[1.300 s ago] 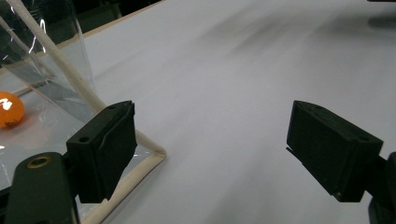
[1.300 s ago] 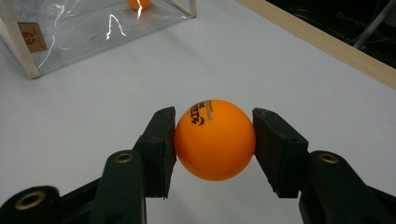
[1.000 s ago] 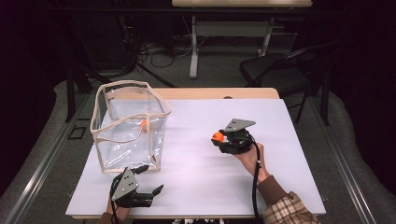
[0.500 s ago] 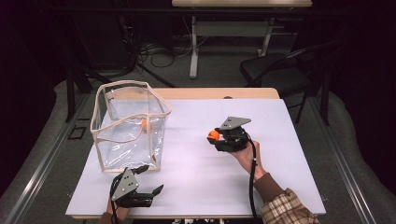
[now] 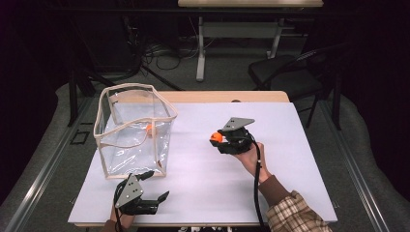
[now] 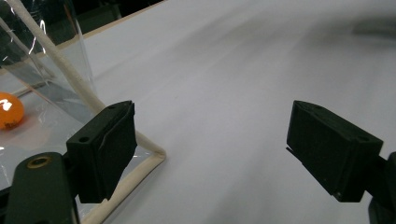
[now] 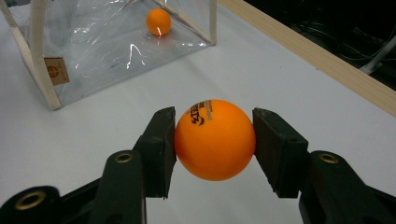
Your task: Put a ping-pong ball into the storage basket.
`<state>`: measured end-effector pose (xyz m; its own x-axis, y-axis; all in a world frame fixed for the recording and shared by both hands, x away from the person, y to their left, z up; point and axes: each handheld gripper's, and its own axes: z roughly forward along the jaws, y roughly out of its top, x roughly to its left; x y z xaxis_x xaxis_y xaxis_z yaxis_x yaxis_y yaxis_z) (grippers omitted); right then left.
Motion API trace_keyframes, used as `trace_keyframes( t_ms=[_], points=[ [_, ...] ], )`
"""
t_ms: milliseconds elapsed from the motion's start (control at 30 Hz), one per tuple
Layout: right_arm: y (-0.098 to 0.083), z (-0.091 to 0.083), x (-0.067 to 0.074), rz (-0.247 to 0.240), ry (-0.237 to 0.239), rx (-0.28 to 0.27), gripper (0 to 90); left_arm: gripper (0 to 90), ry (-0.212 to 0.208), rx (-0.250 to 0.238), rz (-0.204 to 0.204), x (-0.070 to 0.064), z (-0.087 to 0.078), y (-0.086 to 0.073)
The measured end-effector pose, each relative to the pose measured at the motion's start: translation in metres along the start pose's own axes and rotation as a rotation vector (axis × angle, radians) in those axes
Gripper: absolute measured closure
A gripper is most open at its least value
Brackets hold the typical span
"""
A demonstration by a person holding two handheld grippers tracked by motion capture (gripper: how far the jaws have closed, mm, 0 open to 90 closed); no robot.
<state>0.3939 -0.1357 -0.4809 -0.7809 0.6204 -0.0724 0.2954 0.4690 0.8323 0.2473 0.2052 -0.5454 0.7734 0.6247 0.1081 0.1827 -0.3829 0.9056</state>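
Observation:
An orange ball [image 7: 215, 139] with black print sits pinched between the two black jaws of my right gripper [image 7: 215, 140]; in the high view this gripper [image 5: 218, 139] hovers above the middle of the white table with the ball [image 5: 216, 137] at its tip. A clear plastic bag [image 5: 134, 128] with cream edging stands upright at the left and holds a second orange ball [image 5: 149, 129]; this ball [image 7: 158, 21] lies on the bag's floor. My left gripper [image 5: 153, 186] rests open near the table's front edge beside the bag's near corner [image 6: 149, 156], nothing between its jaws.
The white table top [image 5: 290, 145] has a wooden strip [image 5: 227, 96] along its far edge. Behind the table stand a dark chair [image 5: 285, 72] and a second table's leg [image 5: 200, 48] with cables on the floor. A plaid sleeve [image 5: 295, 215] enters at the bottom right.
My right gripper has drifted slightly left toward the bag with the ball still in its jaws. The left gripper has not moved.

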Motion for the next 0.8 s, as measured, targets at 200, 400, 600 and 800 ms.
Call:
trace_keyframes(
  t_ms=[200, 400, 600, 800],
  points=[
    [0.005, 0.001, -0.001, 0.003, 0.003, -0.003, 50.7, 15.9, 0.000, -0.001, 0.000, 0.000, 0.000, 0.000],
    [0.009, 0.004, -0.002, 0.006, 0.006, -0.001, 50.7, 15.9, 0.000, -0.002, -0.001, 0.000, 0.000, 0.000],
    [0.014, 0.007, -0.003, 0.006, 0.012, 0.001, 50.7, 15.9, 0.002, -0.002, -0.003, 0.000, 0.000, 0.000],
    [0.021, 0.008, -0.003, 0.002, 0.008, -0.003, 50.7, 15.9, 0.001, -0.004, -0.001, 0.000, 0.000, 0.000]
  ],
)
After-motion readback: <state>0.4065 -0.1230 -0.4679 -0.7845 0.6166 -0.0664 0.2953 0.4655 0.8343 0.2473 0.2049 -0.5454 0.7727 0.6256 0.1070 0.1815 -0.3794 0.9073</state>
